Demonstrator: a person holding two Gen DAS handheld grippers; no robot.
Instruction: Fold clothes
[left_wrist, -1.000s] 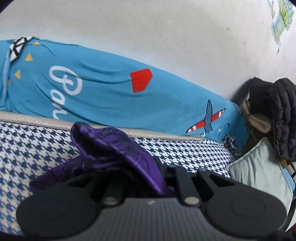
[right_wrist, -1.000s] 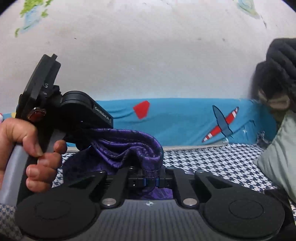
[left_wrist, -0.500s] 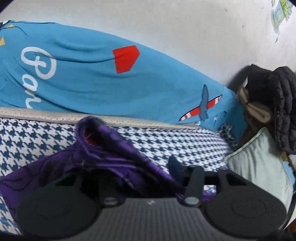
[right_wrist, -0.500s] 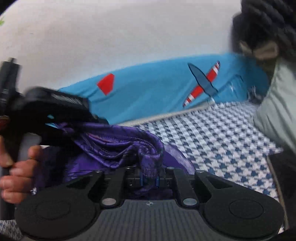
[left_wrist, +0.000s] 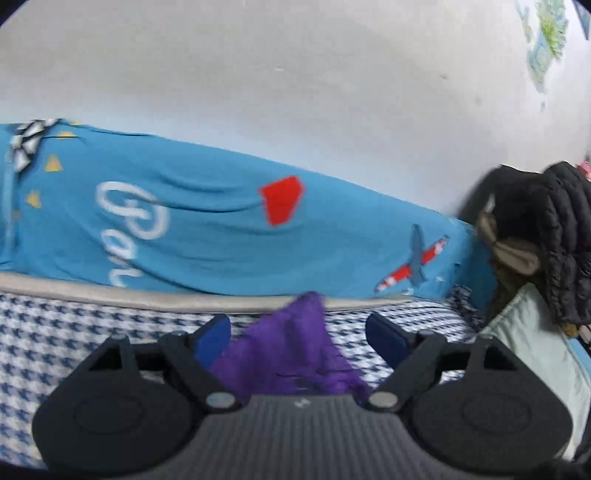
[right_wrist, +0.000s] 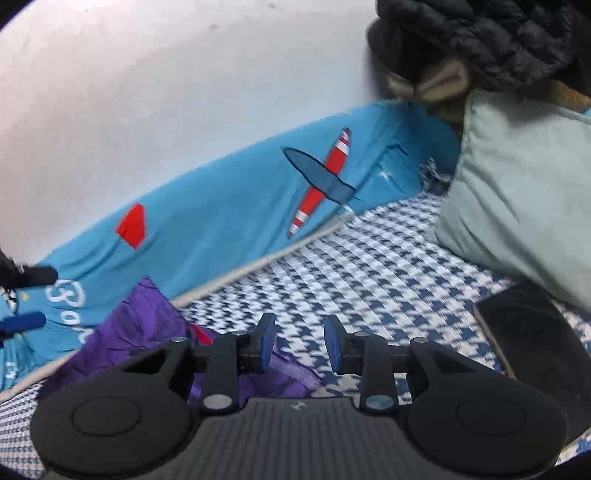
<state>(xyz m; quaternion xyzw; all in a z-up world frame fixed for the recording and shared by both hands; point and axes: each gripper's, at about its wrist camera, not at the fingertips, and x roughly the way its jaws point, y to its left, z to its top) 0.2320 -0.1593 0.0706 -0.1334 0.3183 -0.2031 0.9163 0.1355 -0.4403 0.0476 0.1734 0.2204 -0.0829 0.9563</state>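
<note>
now both sets of fingers stand apart, gripping nothing: the left gripper (left_wrist: 298, 334) frames a peak of the thin, glossy purple garment (left_wrist: 291, 354), the right gripper (right_wrist: 300, 345) sits just beside its edge. it lies crumpled on the houndstooth bed (right_wrist: 373, 266) near the blue printed sheet (left_wrist: 221, 229). light, limp and probably slippery; pinch a hem or corner. no containers in view.

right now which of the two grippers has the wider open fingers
The left gripper: its fingers stand far apart, either side of the purple garment. The right gripper shows a narrower gap.
</note>
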